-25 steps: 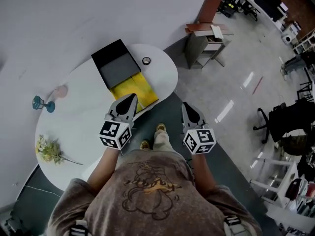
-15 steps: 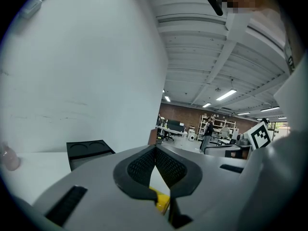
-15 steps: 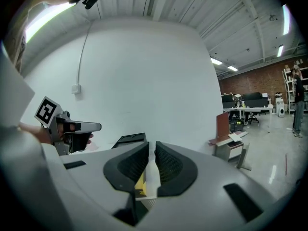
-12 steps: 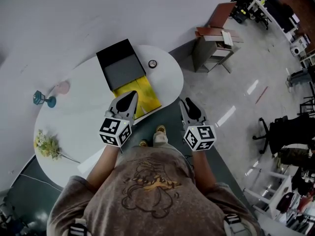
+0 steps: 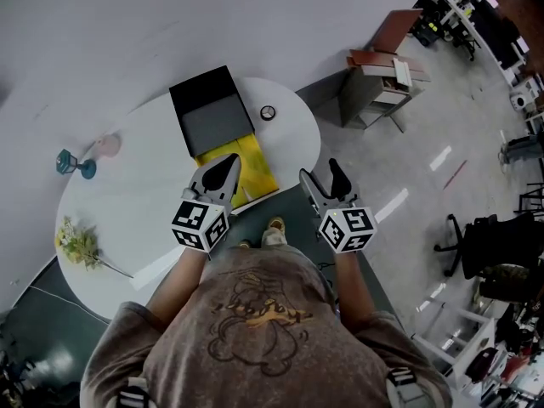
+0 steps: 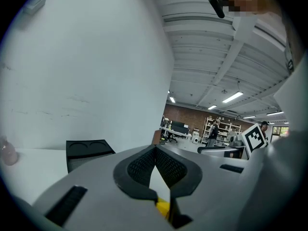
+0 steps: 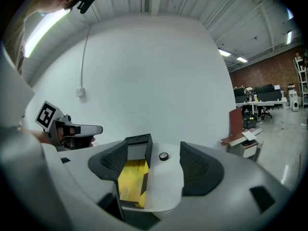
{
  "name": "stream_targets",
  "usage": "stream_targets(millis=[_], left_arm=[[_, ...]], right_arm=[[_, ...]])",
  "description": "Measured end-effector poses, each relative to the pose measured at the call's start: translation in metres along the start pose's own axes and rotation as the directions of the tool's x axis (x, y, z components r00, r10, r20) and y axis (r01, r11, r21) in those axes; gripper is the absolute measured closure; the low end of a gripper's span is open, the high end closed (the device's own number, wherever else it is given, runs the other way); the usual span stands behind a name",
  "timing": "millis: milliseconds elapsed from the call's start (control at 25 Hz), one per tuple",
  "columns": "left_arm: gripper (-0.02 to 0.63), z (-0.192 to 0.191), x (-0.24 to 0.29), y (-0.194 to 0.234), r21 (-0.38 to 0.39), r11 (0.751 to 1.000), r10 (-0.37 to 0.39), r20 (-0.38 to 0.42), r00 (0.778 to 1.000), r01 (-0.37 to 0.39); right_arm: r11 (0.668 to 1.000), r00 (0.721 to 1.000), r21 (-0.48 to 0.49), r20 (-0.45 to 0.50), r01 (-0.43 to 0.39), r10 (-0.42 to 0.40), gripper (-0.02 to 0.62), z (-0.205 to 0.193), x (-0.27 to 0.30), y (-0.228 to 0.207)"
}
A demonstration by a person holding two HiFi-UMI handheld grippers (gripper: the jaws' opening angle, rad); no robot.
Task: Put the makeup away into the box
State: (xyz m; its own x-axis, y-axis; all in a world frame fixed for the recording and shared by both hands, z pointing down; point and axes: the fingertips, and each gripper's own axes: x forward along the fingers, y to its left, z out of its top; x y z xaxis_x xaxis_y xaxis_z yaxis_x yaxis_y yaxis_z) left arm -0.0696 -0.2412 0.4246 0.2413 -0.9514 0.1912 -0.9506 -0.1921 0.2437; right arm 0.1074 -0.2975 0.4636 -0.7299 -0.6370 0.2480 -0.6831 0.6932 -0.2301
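Right now the person is standing at the near edge of the white table (image 5: 153, 194), holding both grippers out level over that edge. The box (image 5: 231, 161) is lying open at the near right edge. Its yellow inside is facing up and its black lid (image 5: 208, 109) is folded back toward the far edge, which looks meant to leave the inside free for dropping things in.

The one piece of makeup I can make out, a small round compact (image 5: 268, 113), is sitting outside the box, just beside the lid near the table's far right edge. It is also showing in the right gripper view (image 7: 164, 156), straight ahead and well beyond the jaws.

The right gripper (image 5: 321, 173) is hovering off the table's edge. Its jaws are opening with nothing between them, probably in readiness for reaching to the compact. The left gripper (image 5: 223, 170) is hanging over the yellow part of the box with its jaws closed tip to tip and empty. Judging by that, it is waiting, or is placed to steady the box.

A spray of flowers (image 5: 81, 245) is lying by the near left edge, clear of the work. Nothing seems to be packed yet.
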Motion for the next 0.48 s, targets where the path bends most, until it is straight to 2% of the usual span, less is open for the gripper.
stream_targets(millis=[200, 360, 480], left_arm=[[0.584, 0.003, 0.006, 0.002, -0.009, 1.0, 0.015, 0.001, 1.0, -0.015], [0.584, 0.003, 0.008, 0.006, -0.018, 0.999, 0.029, -0.003, 1.0, -0.029], [0.586, 0.002, 0.009, 0.009, -0.027, 0.999, 0.04, -0.005, 0.999, -0.04]], right_arm=[[1.0, 1.0, -0.007, -0.015, -0.017, 0.017, 0.175, 0.001, 0.014, -0.007], [1.0, 1.0, -0.014, -0.021, -0.017, 0.016, 0.131, 0.002, 0.026, -0.012], [0.999, 0.999, -0.019, -0.035, -0.026, 0.025, 0.123, 0.002, 0.038, -0.015]])
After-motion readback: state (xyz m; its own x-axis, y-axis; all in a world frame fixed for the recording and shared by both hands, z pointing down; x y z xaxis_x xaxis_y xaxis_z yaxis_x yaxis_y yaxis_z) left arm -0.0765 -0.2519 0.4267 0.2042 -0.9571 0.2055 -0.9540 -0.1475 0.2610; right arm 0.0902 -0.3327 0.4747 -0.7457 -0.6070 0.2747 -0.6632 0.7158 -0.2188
